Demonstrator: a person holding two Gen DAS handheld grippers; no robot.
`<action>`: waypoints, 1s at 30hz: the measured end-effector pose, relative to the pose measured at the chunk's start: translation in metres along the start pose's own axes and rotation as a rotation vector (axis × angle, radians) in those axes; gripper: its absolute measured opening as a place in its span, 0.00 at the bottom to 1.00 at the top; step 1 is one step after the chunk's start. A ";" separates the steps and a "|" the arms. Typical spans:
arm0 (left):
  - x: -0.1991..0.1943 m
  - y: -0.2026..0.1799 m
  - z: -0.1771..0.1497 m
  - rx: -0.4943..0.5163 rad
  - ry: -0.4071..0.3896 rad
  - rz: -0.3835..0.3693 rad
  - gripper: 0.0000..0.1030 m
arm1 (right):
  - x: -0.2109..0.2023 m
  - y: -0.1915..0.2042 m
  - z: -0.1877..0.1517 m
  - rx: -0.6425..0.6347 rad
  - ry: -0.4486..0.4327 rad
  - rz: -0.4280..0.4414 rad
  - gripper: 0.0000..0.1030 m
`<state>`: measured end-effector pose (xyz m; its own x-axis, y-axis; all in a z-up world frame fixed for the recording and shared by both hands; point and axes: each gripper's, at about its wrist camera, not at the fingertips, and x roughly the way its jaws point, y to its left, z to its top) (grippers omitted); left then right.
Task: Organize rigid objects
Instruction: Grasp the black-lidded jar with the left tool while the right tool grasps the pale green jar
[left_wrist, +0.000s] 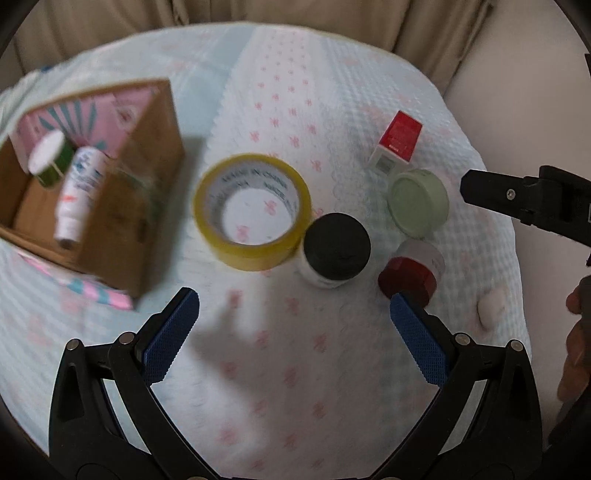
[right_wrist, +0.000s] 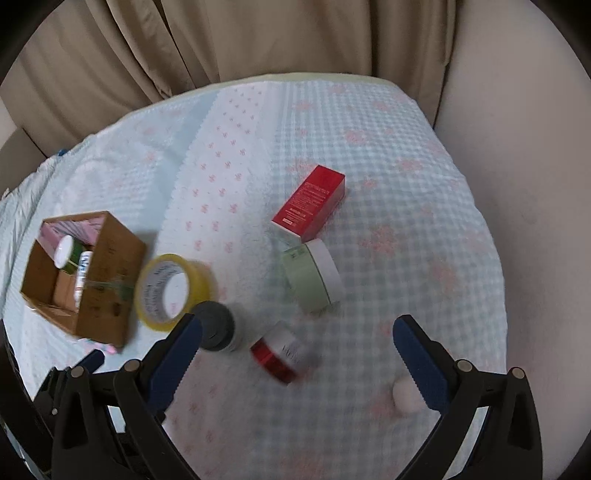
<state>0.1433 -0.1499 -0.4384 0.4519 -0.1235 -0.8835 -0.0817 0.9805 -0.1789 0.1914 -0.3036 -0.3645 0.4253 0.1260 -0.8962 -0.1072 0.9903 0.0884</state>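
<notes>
Hovering above the cloth (left_wrist: 280, 369), left gripper (left_wrist: 293, 325) and right gripper (right_wrist: 297, 347) gape empty.

The bumpy cloth cover (left_wrist: 369, 92) looks soft and puffy. The cardboard box (left_wrist: 140, 206) is dull brown. The yellow tape roll (left_wrist: 255, 251) is shiny plastic. The black lid (left_wrist: 336, 245) looks matt.

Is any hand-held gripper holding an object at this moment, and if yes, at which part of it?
Nothing is held. The left hand-held gripper and the right hand-held gripper are both open above the cloth, with no object between their blue pads.
</notes>
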 end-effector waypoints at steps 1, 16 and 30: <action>0.008 -0.002 0.002 -0.028 0.008 -0.011 1.00 | 0.006 -0.001 0.002 -0.003 0.005 0.002 1.00; 0.078 -0.012 0.022 -0.272 0.150 0.005 0.74 | 0.077 -0.011 0.032 -0.034 0.102 0.007 0.95; 0.096 -0.031 0.037 -0.358 0.162 0.078 0.56 | 0.129 0.001 0.033 -0.215 0.219 -0.048 0.41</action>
<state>0.2220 -0.1860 -0.5016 0.2889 -0.1017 -0.9519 -0.4273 0.8761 -0.2233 0.2761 -0.2842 -0.4657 0.2330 0.0409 -0.9716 -0.2898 0.9566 -0.0292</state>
